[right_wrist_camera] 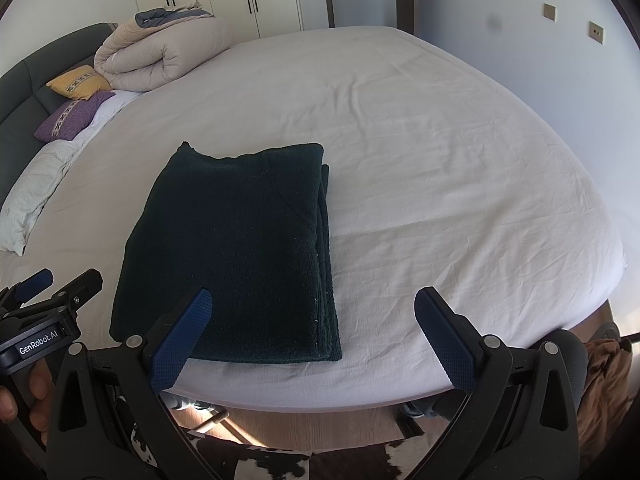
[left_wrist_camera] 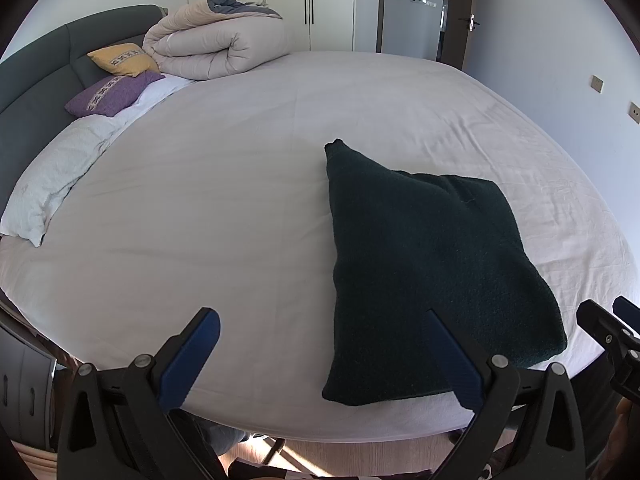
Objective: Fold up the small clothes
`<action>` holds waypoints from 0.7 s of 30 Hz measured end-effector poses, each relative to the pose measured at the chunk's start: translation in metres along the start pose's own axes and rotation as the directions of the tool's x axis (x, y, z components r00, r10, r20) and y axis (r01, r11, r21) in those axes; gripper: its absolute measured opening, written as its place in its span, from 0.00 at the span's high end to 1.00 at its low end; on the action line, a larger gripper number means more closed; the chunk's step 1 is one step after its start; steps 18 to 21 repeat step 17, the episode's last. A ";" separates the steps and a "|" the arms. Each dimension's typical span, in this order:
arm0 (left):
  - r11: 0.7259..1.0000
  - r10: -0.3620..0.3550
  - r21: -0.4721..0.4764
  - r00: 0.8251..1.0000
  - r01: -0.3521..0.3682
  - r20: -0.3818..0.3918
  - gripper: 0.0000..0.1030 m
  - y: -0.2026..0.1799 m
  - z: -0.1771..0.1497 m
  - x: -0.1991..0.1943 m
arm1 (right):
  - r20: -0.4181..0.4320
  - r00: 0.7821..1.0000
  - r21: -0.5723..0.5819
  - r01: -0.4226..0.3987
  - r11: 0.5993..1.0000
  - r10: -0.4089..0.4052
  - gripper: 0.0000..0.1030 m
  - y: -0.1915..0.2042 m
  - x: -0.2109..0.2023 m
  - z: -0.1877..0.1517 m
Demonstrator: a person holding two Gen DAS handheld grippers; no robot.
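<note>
A dark green knitted garment [left_wrist_camera: 432,264] lies folded into a rectangle on the white bed sheet [left_wrist_camera: 224,208], near the bed's front edge. It also shows in the right wrist view [right_wrist_camera: 236,256], with stacked layers along its right edge. My left gripper [left_wrist_camera: 324,354] is open and empty, held at the front edge, its right finger over the garment's near corner. My right gripper [right_wrist_camera: 312,336] is open and empty, its left finger over the garment's near edge. Each gripper shows at the side of the other's view.
A rolled beige duvet [left_wrist_camera: 216,44], a yellow cushion [left_wrist_camera: 124,58], a purple cushion [left_wrist_camera: 112,94] and a white pillow [left_wrist_camera: 52,176] lie at the far left by the grey headboard [left_wrist_camera: 36,72]. Wardrobes and a door stand behind. A cowhide rug [right_wrist_camera: 280,460] covers the floor below.
</note>
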State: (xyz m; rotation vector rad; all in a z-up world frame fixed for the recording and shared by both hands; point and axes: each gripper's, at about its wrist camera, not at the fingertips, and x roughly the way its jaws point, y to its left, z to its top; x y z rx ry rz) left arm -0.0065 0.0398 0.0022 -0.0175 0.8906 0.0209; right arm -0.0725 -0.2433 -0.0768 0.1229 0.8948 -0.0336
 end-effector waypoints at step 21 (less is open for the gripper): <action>1.000 0.002 0.013 1.000 -0.002 0.006 0.00 0.004 0.001 0.002 | -0.010 1.000 0.004 -0.003 1.000 0.003 0.00 -0.002 0.002 0.001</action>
